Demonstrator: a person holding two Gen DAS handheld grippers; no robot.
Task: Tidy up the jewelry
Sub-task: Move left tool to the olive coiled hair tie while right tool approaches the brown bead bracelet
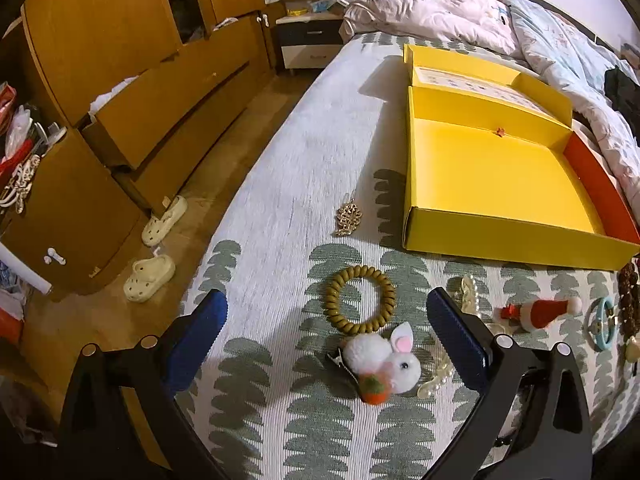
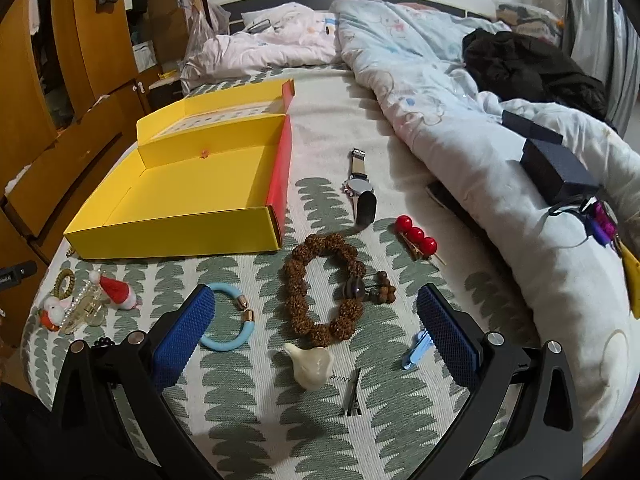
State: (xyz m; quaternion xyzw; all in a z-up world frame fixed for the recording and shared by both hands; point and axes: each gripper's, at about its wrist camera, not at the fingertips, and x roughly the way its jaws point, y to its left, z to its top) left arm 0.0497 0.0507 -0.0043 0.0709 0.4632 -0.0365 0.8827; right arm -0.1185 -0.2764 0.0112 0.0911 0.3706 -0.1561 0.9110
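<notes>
An open yellow box (image 1: pixel 492 176) (image 2: pixel 180 196) lies empty on the bed. In the left wrist view my left gripper (image 1: pixel 326 312) is open, hovering over an olive coil hair tie (image 1: pixel 359 299) and a white bunny hair clip (image 1: pixel 380 360). A gold chain (image 1: pixel 349 217), a pearl clip (image 1: pixel 470 294) and a Santa-hat clip (image 1: pixel 540 312) lie nearby. In the right wrist view my right gripper (image 2: pixel 314 304) is open above a brown bead bracelet (image 2: pixel 320 288), a cream shell clip (image 2: pixel 310 364) and a blue bangle (image 2: pixel 228 320). A watch (image 2: pixel 358 188) and a red-ball clip (image 2: pixel 416 236) lie farther off.
A rumpled duvet (image 2: pixel 460 92) with black clothing (image 2: pixel 532 68) and dark blue boxes (image 2: pixel 556 168) covers the bed's right side. A small blue clip (image 2: pixel 416 350) and a metal clip (image 2: pixel 354 394) lie near the right fingers. Wooden wardrobes (image 1: pixel 120 80) and slippers (image 1: pixel 150 276) are to the left.
</notes>
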